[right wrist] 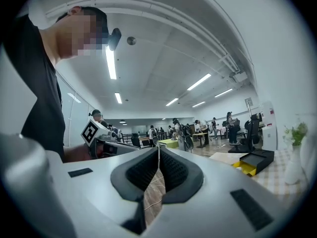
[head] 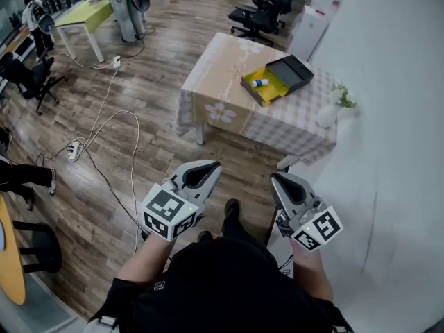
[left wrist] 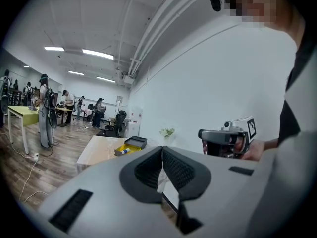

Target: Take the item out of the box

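Note:
An open yellow box [head: 267, 85] with its black lid [head: 291, 72] beside it lies on a cloth-covered table [head: 229, 82] well ahead of me. A small white item with a blue end [head: 260, 82] rests inside the box. My left gripper [head: 212, 166] and right gripper [head: 276, 178] hover side by side close to my body, over the wooden floor and far short of the table. Both are shut with nothing between the pads. The box [left wrist: 130, 145] shows small beyond the left gripper [left wrist: 162, 149], and the box [right wrist: 253, 162] also appears to the right of the right gripper [right wrist: 158, 147].
A white vase with a green sprig [head: 330, 111] stands at the table's right corner against the white wall. Cables and a power strip [head: 73, 148] run over the floor at left. Office chairs [head: 267, 12], a green table [head: 84, 14] and people stand farther off.

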`<state>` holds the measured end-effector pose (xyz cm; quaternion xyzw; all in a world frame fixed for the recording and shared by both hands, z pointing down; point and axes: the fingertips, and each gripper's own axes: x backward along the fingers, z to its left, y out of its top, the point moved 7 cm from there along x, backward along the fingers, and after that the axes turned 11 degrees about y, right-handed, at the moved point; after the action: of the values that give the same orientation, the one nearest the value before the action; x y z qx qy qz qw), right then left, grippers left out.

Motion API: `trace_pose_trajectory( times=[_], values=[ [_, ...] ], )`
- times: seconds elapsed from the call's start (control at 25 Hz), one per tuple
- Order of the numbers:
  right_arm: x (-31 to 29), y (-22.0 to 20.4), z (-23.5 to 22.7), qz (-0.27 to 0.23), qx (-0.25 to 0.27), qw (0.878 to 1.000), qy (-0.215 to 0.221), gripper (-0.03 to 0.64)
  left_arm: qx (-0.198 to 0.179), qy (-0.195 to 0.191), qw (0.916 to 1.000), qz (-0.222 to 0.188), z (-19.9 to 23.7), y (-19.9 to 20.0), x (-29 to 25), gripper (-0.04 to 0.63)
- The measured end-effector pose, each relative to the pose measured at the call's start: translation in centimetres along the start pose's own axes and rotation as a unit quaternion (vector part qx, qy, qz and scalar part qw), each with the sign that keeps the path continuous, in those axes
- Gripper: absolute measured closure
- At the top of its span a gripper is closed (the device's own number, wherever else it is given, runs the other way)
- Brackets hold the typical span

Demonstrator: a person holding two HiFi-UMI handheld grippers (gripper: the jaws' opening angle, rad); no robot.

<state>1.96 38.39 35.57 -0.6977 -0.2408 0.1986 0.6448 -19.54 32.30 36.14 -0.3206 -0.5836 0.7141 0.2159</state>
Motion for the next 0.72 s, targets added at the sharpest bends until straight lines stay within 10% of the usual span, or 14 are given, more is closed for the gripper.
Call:
trace_pose_trajectory(
  times=[0.72],
  values=[
    [-2.6, 0.0, -19.0, -0.021, -0.048, 0.998, 0.029, 0.578, 0.010, 0.044, 0.9976, 0.052, 5.7, 2.7, -15.5, 0.580]
  ],
)
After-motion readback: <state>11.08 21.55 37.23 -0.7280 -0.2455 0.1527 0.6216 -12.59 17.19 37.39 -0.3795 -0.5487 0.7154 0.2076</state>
